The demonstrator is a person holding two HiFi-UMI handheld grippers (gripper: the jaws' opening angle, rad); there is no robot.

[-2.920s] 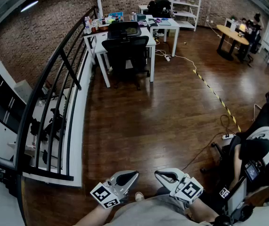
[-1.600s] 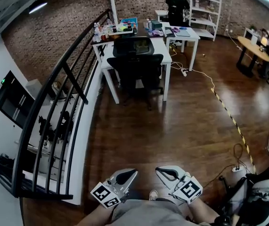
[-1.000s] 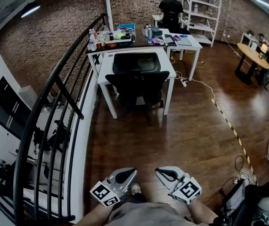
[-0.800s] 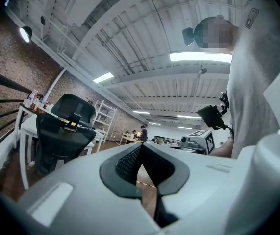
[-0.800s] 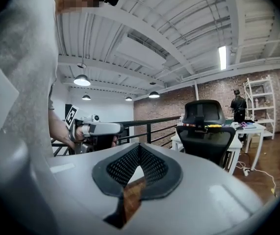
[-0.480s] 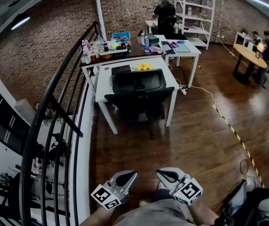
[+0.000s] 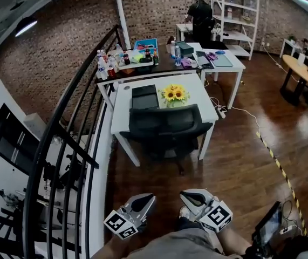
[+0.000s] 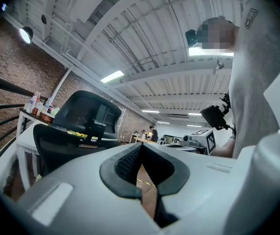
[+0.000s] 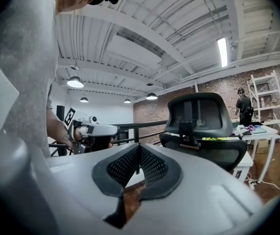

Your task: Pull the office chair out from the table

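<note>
- While carried low at the waist, side by side: left hand-held gripper (image 7: 149, 199) and right hand-held gripper (image 7: 186, 197), both aimed across the wooden floor (image 7: 234, 166) toward the office chair (image 7: 167, 125) and well apart from it.
- In the left gripper view, jaws pressed together at the tips of the left hand-held gripper (image 8: 140, 146), nothing pinched between the dark ribbed pads (image 8: 127, 163).
- Likewise closed on the right hand-held gripper (image 9: 139, 146), tips meeting, pads (image 9: 152, 166) empty.
- Black and high-backed, pushed in against the near side of the white worktop (image 7: 124, 99), backrest turned toward the camera, with no contact from either tool.
- Beyond the closed jaws, upper left in the left gripper view, the same office chair (image 8: 81, 126); right of centre in the right gripper view, again the office chair (image 9: 203, 126).
- On the white worktop, a closed dark laptop (image 7: 144, 97) beside a bunch of sunflowers (image 7: 175, 93).
- Just behind it, a darker second worktop (image 7: 164, 69) crowded with bottles (image 7: 102, 66) and boxes.
- Along the left, a black railing (image 7: 73, 123) against the brick wall.
- At the back, a person (image 7: 201, 12) in dark clothes standing by a white shelf (image 7: 234, 9).
- Across the floor at right, a line of yellow-and-black striped tape (image 7: 278, 163).
</note>
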